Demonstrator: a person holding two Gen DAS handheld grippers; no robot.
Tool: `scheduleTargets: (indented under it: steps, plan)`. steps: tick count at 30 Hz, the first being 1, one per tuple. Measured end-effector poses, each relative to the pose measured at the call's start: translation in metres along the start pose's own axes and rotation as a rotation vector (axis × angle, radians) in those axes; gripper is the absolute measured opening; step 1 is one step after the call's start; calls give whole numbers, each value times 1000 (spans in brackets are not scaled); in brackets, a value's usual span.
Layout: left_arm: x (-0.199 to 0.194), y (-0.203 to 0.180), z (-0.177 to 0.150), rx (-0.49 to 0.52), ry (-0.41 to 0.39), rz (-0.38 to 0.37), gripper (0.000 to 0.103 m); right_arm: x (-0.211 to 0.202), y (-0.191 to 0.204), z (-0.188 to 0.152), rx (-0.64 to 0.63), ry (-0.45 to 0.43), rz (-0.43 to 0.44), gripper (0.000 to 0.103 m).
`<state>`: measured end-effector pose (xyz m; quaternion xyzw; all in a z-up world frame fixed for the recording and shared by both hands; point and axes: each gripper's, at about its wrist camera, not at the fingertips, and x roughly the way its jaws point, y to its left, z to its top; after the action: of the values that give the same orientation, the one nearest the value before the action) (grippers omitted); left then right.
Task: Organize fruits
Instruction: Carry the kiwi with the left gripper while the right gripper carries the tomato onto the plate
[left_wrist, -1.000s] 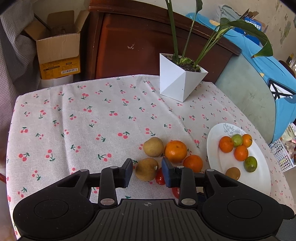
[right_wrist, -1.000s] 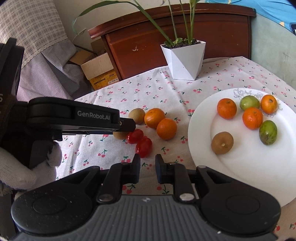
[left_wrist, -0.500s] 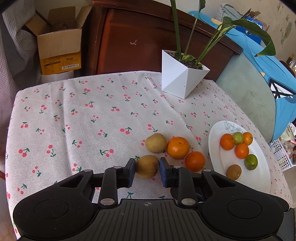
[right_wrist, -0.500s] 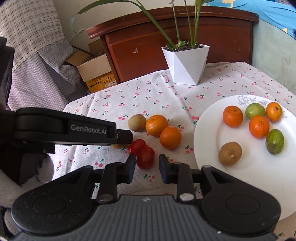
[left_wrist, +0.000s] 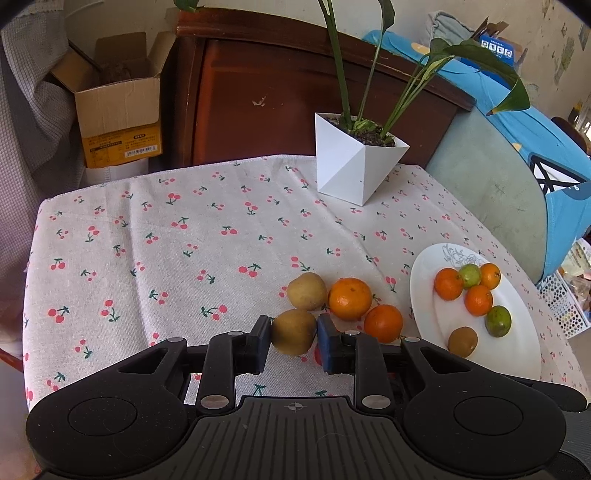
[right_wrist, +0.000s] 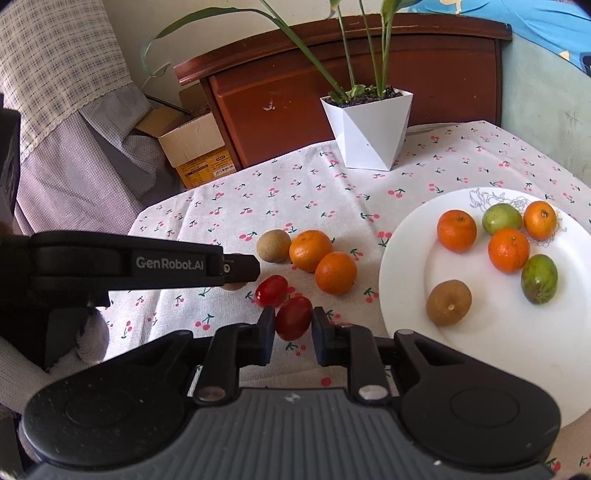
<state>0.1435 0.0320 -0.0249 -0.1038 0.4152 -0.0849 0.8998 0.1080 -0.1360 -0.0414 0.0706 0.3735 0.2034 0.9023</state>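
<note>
The left gripper (left_wrist: 294, 338) pinches a brown kiwi (left_wrist: 294, 331) between its fingers (left_wrist: 261, 341), and the right gripper (right_wrist: 293, 325), whose jaws have just been closing, pinches a red tomato (right_wrist: 293, 317); both fruits sit low on the table (left_wrist: 147, 266). Lift each straight up with gentle pressure, since the tomato looks glossy and soft; then carry them rightward of the fingers to the white plate (right_wrist: 498, 350), setting them on its bare part.

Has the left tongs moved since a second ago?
Yes. The left tongs advanced toward the white faceted plant pot and closed on the brown round fruit.
</note>
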Motion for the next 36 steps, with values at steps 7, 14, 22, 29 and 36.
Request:
scheduleTargets:
  steps: [7, 14, 22, 29, 36]
  plan:
    - [-13, -12, 3, 33, -28, -5, 25, -19, -8, 6, 32, -35, 10, 21]
    - [-20, -31, 5, 41, -43, -50, 25, -42, -23, 14, 67, -94, -11, 21]
    - [-17, -65, 0, 75, -34, -107, 25, -68, -56, 19, 134, -147, -73, 21]
    - [-9, -96, -8, 120, -5, -159, 25, -90, -94, 17, 237, -182, -156, 21]
    - [0, -118, -17, 147, 24, -179, 25, -94, -124, 5, 358, -143, -198, 21]
